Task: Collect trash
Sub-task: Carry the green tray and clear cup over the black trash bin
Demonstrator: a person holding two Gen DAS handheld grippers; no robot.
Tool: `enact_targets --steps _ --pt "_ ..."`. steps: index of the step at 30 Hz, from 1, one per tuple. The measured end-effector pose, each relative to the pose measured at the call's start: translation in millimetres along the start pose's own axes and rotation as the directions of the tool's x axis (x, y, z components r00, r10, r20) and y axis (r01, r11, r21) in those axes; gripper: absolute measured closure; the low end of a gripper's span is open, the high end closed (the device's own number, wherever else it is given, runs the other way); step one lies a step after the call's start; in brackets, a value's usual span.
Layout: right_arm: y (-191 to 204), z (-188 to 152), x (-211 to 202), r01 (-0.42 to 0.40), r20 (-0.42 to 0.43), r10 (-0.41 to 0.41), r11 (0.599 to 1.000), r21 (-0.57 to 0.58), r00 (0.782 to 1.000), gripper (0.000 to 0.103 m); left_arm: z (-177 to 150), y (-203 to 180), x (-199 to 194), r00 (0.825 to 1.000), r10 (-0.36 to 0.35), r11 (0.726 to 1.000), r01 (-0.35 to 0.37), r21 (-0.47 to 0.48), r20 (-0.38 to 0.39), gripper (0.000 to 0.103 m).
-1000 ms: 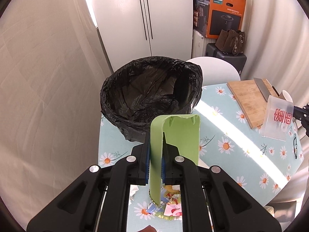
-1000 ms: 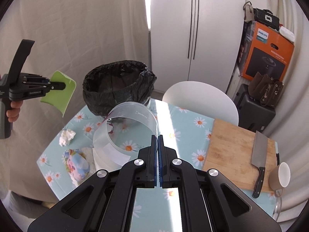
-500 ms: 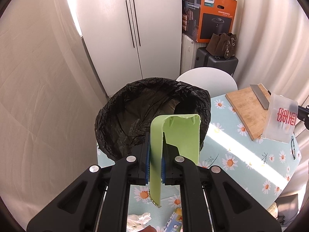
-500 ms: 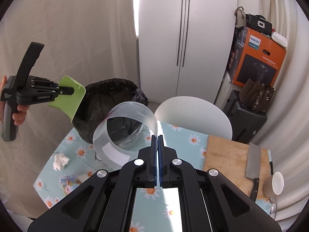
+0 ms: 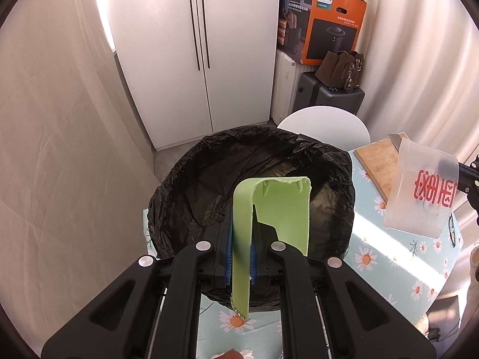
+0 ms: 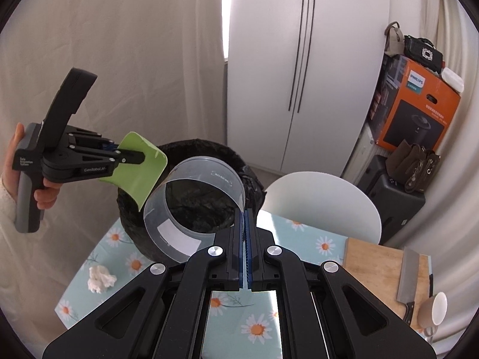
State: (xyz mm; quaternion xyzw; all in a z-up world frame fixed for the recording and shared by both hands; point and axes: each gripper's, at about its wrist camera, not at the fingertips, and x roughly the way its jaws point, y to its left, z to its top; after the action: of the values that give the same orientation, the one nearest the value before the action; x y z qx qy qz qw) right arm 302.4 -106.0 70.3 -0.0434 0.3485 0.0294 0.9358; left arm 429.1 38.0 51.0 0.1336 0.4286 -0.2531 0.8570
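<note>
Left gripper (image 5: 241, 257) grasps green scrap (image 5: 278, 209), right gripper (image 6: 246, 257) grasps clear cup (image 6: 191, 206); both above bin (image 5: 191, 179). Next: release.

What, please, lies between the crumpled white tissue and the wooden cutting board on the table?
In the right wrist view, only the right gripper and daisy-print tablecloth show between tissue and board.

Black grippers (image 6: 245, 239), blue-padded jaws, cream sleeve (image 6: 6, 206).

Both wrist views look steeply down, close over one shared black-lined bin (image 5: 248, 185) (image 6: 191, 209).
</note>
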Motion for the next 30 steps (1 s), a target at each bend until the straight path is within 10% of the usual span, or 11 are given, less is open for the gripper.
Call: enact_targets --steps 30 --pt "35.0 33.0 127.9 -0.009 -0.151 0.013 0.999 0.031 0.989 0.102 29.6 34.9 97.6 0.989 -0.066 0.978 0.091 0.186 -0.133 0.094"
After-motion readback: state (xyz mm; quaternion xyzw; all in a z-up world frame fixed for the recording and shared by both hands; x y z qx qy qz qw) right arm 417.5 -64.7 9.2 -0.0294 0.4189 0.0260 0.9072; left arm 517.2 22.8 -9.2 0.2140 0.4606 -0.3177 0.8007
